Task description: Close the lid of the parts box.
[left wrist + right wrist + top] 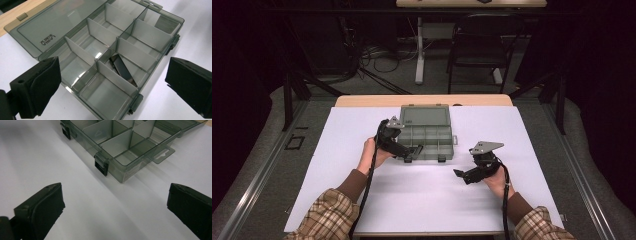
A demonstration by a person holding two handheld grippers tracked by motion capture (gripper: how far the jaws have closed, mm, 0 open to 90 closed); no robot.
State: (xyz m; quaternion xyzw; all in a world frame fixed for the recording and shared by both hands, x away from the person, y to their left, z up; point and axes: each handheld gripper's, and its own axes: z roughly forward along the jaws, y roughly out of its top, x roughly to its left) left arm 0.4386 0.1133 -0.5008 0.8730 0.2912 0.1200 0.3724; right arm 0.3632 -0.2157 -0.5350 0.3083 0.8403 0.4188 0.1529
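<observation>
Two grippers hang over a white tabletop (422, 200) that takes up the lower middle of the high view, and neither of yours holds anything.

Next in size is the organizer box (427, 136), just above centre in that view: smoky clear plastic, with its lid (47, 27) swung fully open and lying flat behind it. Thin dividers split the tray into compartments. It looks light, stiff and slick, so I'd expect it to skate across the sheet if you push it from one side. The walls and dividers seem thin enough to flex or crack under a hard squeeze; pinch an outer wall or a corner, gently.

Your left gripper (408, 152) sits at the box's lower left edge, jaws spread wide, and its own view looks straight down into the compartments. Your right gripper (460, 174) rests well apart from the box, at the lower right of the high view, jaws also wide over bare sheet.

Smaller still, two dark latches (101, 166) hang on the front wall, undone.

Smallest is a flat, dark, glossy strip (122, 70) leaning tilted in a compartment at the centre of the left gripper view. It looks slippery; take it across its narrow edges.
</observation>
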